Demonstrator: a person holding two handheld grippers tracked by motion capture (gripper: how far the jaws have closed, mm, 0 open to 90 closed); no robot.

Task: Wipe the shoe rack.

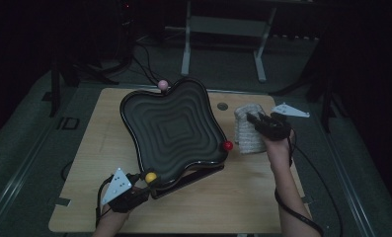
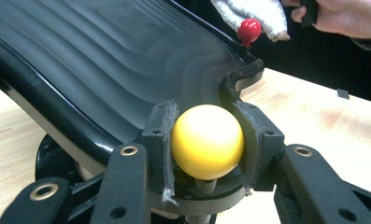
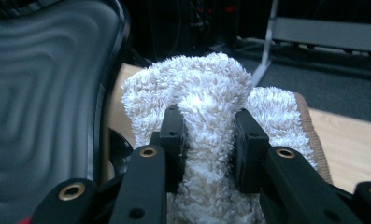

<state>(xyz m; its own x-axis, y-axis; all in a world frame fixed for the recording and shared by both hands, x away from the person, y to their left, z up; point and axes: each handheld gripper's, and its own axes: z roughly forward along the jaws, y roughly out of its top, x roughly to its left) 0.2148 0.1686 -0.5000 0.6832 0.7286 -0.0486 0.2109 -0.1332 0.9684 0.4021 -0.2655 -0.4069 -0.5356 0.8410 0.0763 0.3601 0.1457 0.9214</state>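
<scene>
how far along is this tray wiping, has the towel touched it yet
Done: the left gripper is clamped on the yellow knob, holding the black ridged tray tilted, and the right gripper has pinched the white towel. In hand: the towel hangs beside the tray's right edge, near the red knob. Left: it does not look to be on the tray's surface, so any wiping seems not yet begun.

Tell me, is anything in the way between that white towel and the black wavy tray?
Nothing visible. The right tool pinches the towel beside the tray; only open air and the red knob at the tray's corner lie between them.
</scene>
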